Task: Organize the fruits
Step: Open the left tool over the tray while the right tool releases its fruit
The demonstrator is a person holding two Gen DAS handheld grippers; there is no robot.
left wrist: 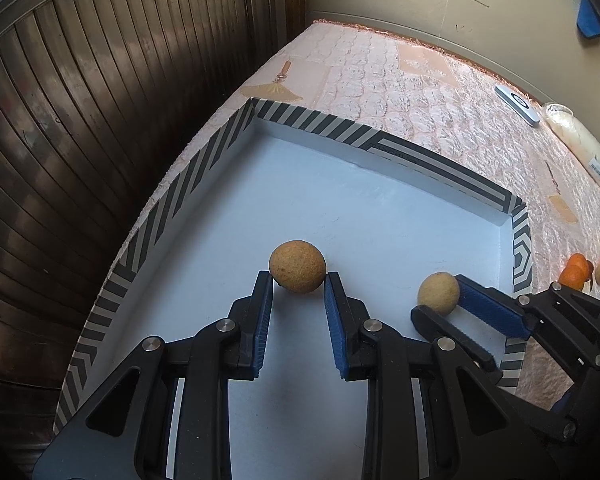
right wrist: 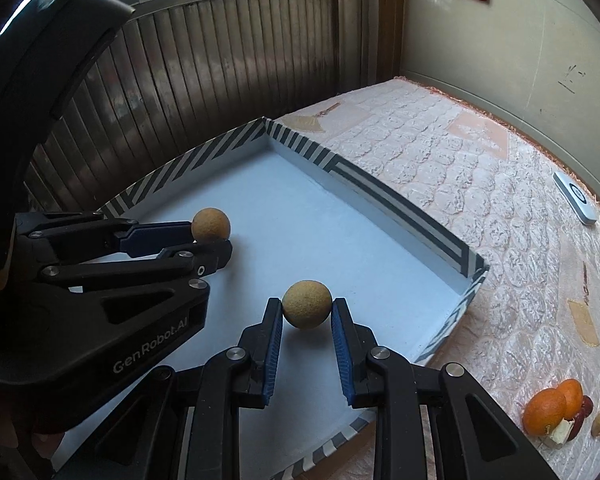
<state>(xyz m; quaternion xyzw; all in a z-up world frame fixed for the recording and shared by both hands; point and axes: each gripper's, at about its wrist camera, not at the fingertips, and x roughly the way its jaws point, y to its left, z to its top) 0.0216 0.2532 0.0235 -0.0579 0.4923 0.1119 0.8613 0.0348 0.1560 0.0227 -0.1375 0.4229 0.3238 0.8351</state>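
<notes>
Fruit first: through your left wrist camera, the left gripper (left wrist: 298, 280) has its jaws clamped on a round tan fruit (left wrist: 297, 266), held low over the pale floor of the striped-rim box (left wrist: 204, 168). To its right, your right gripper (left wrist: 440, 298) reaches in over the box's right wall with a second tan fruit (left wrist: 438, 293) pinched between its fingers. Nothing lies on the box floor between the two grippers. Beyond the right wall, on the quilted cloth (left wrist: 420, 112), you can see a small heap of oranges (left wrist: 576, 270). Farther back lie a white remote (left wrist: 517, 103) and a clear bag (left wrist: 584, 148) near the wall.

From the right wrist camera, the right gripper (right wrist: 307, 312) is closed on its tan fruit (right wrist: 307, 304) above the near part of the box (right wrist: 400, 204). Your left gripper (right wrist: 216, 240) comes in from the left, its fruit (right wrist: 211, 223) gripped at the fingertips, close to the box's left wall. This view alone shows you the oranges (right wrist: 548, 406) clearly, with white peel scraps and a dark red piece among them, and red paper hangings on the wall. The bag shows only at the edge here.
</notes>
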